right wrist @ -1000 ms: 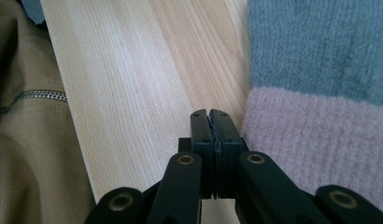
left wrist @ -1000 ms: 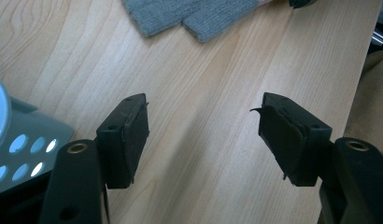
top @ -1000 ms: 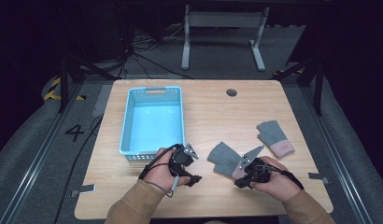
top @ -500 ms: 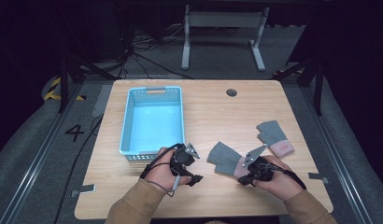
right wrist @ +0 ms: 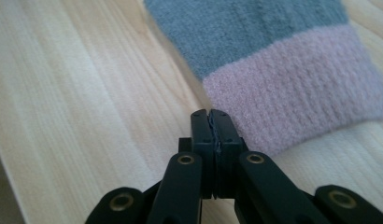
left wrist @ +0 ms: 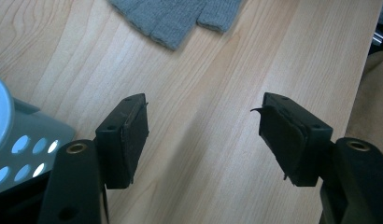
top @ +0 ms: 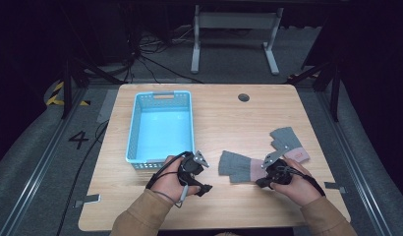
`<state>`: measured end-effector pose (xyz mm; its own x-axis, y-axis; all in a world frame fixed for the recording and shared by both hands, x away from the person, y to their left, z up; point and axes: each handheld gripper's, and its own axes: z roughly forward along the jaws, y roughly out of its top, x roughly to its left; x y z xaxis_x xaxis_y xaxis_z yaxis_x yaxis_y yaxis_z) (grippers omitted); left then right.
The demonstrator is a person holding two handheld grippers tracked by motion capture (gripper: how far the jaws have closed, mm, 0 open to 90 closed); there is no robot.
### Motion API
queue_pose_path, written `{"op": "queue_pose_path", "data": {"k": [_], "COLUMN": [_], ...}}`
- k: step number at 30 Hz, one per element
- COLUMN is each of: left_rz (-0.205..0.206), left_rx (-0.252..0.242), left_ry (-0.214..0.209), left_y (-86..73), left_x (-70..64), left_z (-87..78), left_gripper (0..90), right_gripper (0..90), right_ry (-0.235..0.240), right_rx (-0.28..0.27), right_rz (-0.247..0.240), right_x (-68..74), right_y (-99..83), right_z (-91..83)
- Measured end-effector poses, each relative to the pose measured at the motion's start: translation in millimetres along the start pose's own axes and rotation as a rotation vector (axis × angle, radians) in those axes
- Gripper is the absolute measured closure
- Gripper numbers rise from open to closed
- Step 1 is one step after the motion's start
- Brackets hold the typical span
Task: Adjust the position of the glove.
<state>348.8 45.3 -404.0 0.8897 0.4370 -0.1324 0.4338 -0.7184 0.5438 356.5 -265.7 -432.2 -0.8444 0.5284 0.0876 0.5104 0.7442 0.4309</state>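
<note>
A lab-like recording bay: wooden table [top: 219,113], dark surround, floor cables [top: 140,54], hazard tape [top: 56,93].

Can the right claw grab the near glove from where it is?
Probably yes. The right claw sits shut at the pink cuff of the near glove, nothing between them; it must open first.

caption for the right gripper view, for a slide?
Right tongs shut and empty, tips at the pink cuff edge of a grey glove lying flat on the wooden table.
</note>
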Motion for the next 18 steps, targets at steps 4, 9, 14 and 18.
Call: {"op": "queue_pose_path", "data": {"k": [4, 9, 14, 18], "left_rz": [-0.003, -0.008, -0.015, -0.015], "left_rx": [-0.003, -0.005, -0.013, -0.015], "left_ry": [0.001, 0.004, 0.006, 0.008], "left_y": [-0.6, -1.6, -3.0, -2.5], "left_x": [-0.1, -0.1, 1.0, 1.8], "left_z": [-0.1, -0.5, -2.0, -2.7], "left_gripper": [33.7, 33.6, 33.6, 33.6], "right_gripper": [90.0, 90.0, 90.0, 90.0], "right_ry": [-0.022, -0.047, -0.056, -0.047], "right_rx": [-0.01, -0.022, -0.03, -0.035], "right_rz": [0.015, 0.033, 0.054, 0.058], "right_x": [-5.1, -11.7, -16.4, -15.7], "right_y": [-1.8, -4.1, -5.5, -6.0], "right_z": [-0.3, -0.4, -1.3, -3.1]}}
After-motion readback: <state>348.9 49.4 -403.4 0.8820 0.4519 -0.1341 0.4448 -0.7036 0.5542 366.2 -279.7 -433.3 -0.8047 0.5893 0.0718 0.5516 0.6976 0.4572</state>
